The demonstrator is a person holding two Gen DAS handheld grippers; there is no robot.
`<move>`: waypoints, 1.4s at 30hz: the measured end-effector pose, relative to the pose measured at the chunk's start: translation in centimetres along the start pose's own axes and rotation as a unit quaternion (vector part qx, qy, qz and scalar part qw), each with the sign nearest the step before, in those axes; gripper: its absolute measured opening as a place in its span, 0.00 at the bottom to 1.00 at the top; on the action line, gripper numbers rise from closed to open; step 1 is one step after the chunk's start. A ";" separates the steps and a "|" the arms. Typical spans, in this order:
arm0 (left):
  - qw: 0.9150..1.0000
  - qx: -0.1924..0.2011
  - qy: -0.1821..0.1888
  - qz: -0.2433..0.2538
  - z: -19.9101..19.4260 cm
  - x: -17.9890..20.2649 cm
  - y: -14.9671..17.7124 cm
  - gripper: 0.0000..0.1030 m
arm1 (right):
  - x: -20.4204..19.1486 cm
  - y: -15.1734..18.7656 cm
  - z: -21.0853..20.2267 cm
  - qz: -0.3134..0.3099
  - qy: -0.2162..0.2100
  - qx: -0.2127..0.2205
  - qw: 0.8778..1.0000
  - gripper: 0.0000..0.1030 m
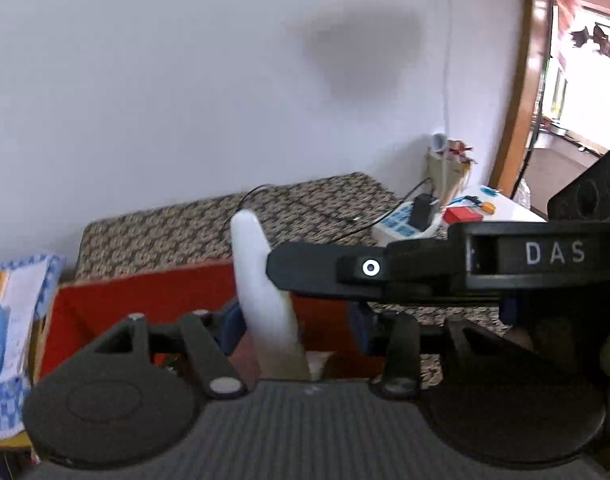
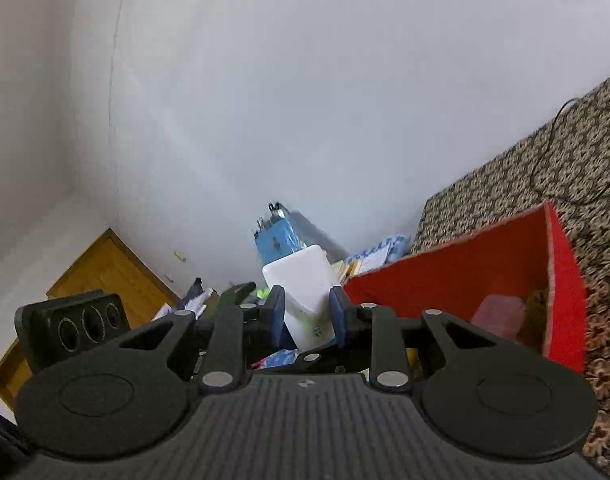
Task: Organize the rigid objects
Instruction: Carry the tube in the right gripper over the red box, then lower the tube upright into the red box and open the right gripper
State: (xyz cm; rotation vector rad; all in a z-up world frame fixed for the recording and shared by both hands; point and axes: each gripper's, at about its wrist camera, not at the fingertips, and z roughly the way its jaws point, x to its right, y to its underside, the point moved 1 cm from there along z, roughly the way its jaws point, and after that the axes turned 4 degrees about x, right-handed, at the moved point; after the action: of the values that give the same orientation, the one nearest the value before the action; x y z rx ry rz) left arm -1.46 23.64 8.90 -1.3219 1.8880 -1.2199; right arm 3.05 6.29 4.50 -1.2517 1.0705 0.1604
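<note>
In the right wrist view my right gripper (image 2: 307,312) is shut on a white rounded plastic box (image 2: 301,280), held up beside an open red box (image 2: 465,272). A pale pink item (image 2: 501,314) lies inside the red box. In the left wrist view the same white box (image 1: 257,280) shows edge-on, with the black right gripper (image 1: 271,268) reaching in from the right and clamping it over the red box (image 1: 145,304). My left gripper (image 1: 295,326) stands open just below. Its blue pads (image 1: 229,324) are wide apart, and the white box's lower end hangs between them.
The red box rests on a brown patterned cloth surface (image 1: 305,200) against a white wall. A white power strip (image 1: 405,224) with a black charger and cable and a small red pack (image 1: 463,216) lie at the right. A blue checked bag (image 1: 9,320) with papers stands on the left.
</note>
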 end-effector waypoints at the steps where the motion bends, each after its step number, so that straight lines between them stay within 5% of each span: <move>1: 1.000 -0.005 -0.006 -0.001 0.3 -0.5 0.3 0.41 | 0.3 0.2 0.8 -0.001 0.004 -0.006 1.000 0.09; 10: 0.997 -0.064 -0.007 -0.033 4.3 -4.8 2.3 0.41 | 2.0 1.1 4.1 0.004 0.077 -0.039 0.996 0.09; 19: 0.994 -0.105 -0.023 -0.005 8.2 -5.4 3.5 0.44 | 3.3 2.4 6.1 -0.025 0.175 -0.062 0.982 0.11; 21: 0.994 -0.102 -0.026 0.002 8.3 -5.4 3.3 0.58 | 3.6 2.3 6.2 -0.018 0.182 -0.057 0.982 0.12; 42: 0.984 -0.157 -0.083 -0.009 9.9 -5.6 3.1 0.62 | 3.5 2.5 6.7 -0.024 0.200 -0.058 0.978 0.12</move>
State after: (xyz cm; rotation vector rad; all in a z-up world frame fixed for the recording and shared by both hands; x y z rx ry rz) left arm 7.33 25.43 1.22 -1.5528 2.0055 -0.8131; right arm 7.15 11.14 -0.22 -1.4507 1.3893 -0.0722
